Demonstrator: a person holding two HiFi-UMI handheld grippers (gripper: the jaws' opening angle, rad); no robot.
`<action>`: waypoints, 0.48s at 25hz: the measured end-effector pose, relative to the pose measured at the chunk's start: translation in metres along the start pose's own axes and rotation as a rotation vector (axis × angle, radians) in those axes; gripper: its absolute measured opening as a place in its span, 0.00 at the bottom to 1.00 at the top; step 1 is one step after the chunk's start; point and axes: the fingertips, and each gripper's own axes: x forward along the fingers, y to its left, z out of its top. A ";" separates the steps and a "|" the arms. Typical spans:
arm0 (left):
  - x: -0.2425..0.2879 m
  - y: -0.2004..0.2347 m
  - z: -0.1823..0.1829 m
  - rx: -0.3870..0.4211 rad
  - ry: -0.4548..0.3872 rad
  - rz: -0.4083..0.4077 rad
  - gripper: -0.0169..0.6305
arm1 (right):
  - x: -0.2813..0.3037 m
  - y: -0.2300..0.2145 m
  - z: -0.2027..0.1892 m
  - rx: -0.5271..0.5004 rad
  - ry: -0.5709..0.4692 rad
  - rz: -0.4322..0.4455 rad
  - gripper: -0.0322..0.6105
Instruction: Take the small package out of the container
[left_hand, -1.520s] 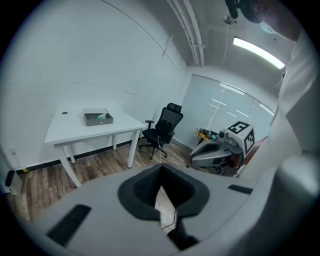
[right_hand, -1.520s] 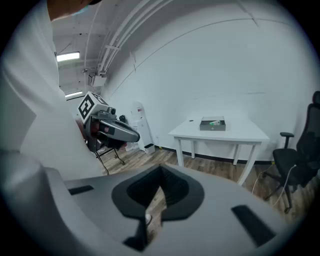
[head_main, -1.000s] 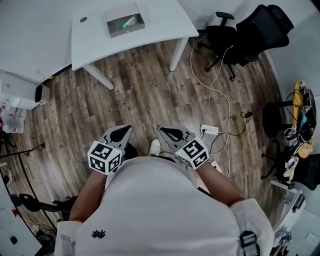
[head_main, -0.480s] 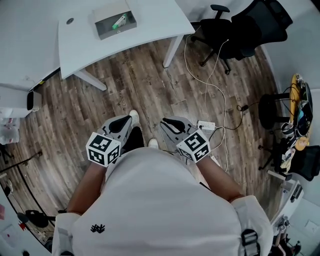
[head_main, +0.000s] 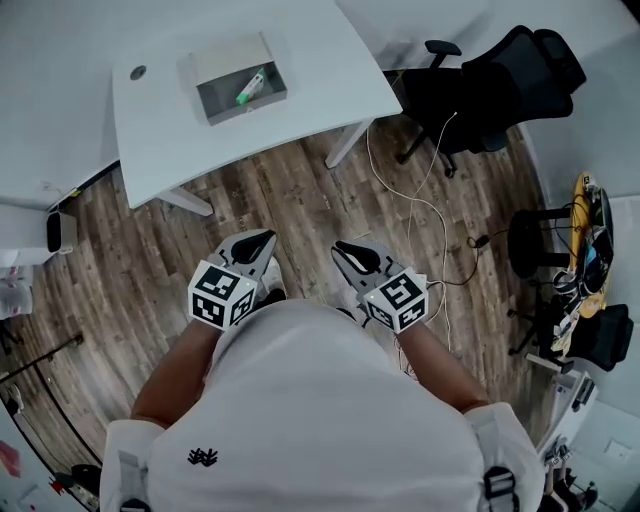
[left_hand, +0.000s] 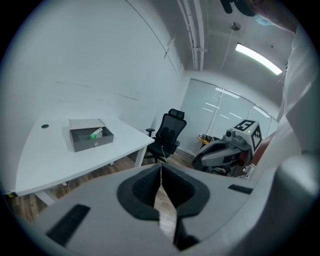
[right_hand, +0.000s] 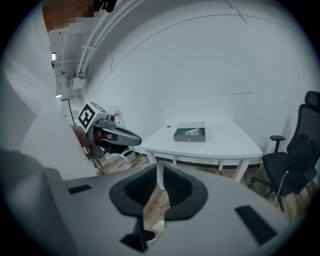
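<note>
So the left gripper has its jaws fully together with nothing in them. The right gripper is pretty much closed too, with just a thin sliver at the tips where a leg of the counter shows through, and nothing held either. Both sit low and close to the person's body, side by side over the wood floor, jaws pointing ahead toward the white counter. The small package, white and green, lies inside the grey container, an open box on the counter. It's well apart from both grippers, more or less straight ahead of the left one in the head view. In the left gripper view it's up and to the left of the jaws, and in the right gripper view it's above and a bit to the right. A black office chair stands past the counter's right end.
</note>
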 end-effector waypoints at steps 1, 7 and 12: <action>0.001 0.008 0.001 -0.003 0.000 -0.001 0.04 | 0.006 -0.002 0.005 -0.009 0.003 -0.002 0.11; 0.015 0.049 0.007 -0.020 0.010 0.002 0.09 | 0.032 -0.019 0.027 -0.018 0.016 -0.026 0.13; 0.024 0.075 0.020 -0.024 0.007 0.042 0.13 | 0.050 -0.033 0.038 -0.016 0.018 -0.004 0.17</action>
